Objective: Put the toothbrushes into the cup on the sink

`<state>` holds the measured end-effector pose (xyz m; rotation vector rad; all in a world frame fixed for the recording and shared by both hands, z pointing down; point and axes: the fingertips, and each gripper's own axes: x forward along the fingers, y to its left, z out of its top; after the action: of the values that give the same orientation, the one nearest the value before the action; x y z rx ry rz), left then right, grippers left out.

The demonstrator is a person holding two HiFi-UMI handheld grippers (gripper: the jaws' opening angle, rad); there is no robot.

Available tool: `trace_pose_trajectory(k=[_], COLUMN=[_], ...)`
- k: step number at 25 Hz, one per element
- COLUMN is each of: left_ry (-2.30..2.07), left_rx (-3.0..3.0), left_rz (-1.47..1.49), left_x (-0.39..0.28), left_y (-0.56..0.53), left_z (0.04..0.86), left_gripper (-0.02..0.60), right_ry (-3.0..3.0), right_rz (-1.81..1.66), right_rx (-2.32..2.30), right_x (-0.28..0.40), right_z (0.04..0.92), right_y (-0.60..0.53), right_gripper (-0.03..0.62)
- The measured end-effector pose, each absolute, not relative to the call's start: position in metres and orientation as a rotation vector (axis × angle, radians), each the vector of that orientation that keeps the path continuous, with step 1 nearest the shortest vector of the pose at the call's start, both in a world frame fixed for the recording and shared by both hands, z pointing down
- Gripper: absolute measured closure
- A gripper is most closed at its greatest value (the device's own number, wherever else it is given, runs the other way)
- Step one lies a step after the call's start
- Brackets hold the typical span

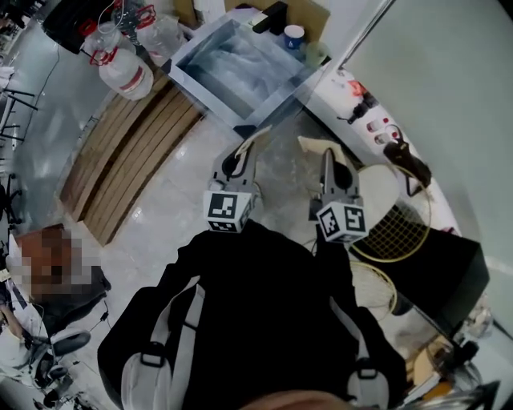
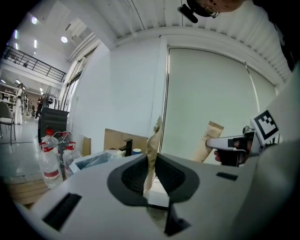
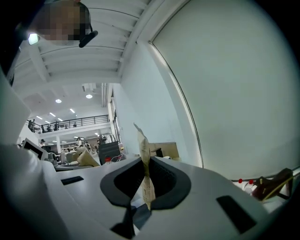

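Holds two grippers out ahead at the centre of the head view, over a pale glossy floor. Pinches a paper-wrapped toothbrush point(image 2: 153, 140) in the left gripper point(image 2: 151, 174), pads pressed tight on the tan packet's lower part, top end standing up above them. Pinches a second wrapped toothbrush point(image 3: 142, 150) the same way in the right gripper point(image 3: 145, 180), jaws closed on the paper, packet upright between them. Carries both side by side and apart, each packet pointing toward the top of the head view, neither one in the cup yet.

Finds the sink point(image 1: 210, 100) at upper centre of the head view, its near corner just beyond the left packet's tip. Finds the cup point(image 1: 294, 35), blue and white, on the sink's far right corner beside a black faucet point(image 1: 270, 16), well apart from both packets.

Passes water bottles point(image 1: 124, 68) with red caps at upper left and a racket point(image 1: 397, 224) lying at right.
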<state>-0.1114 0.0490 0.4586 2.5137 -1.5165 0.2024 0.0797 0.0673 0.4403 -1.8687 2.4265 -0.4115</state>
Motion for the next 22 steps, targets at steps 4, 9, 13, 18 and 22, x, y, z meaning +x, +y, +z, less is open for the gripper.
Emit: trace_pose_trajectory(k=[4, 9, 13, 18, 22], left_ry=[-1.481, -1.427, -1.4, -1.388, -1.408], left_rx=[2.541, 2.564, 2.558, 2.547, 2.545], left_rz=[0.215, 0.231, 0.234, 0.229, 0.229], left_x=[-0.115, -0.116, -0.117, -0.114, -0.107], left_y=[-0.005, -0.048, -0.072, -0.096, -0.118], left_z=[0.458, 0.464, 0.469, 0.472, 0.477], left_gripper=[0.538, 0.538, 0.538, 0.538, 0.538], right_ry=[2.4, 2.367, 2.355, 2.366, 2.369], right_rz=[-0.404, -0.401, -0.404, -0.415, -0.404], right_rx=[-1.901, -1.955, -1.978, -1.977, -1.96], right_x=[0.073, 0.071, 0.069, 0.069, 0.076], right_z=[0.438, 0.439, 0.439, 0.441, 0.45], right_y=[0.021, -0.014, -0.033, -0.057, -0.079], right_gripper=[0.563, 0.563, 0.563, 0.563, 0.563])
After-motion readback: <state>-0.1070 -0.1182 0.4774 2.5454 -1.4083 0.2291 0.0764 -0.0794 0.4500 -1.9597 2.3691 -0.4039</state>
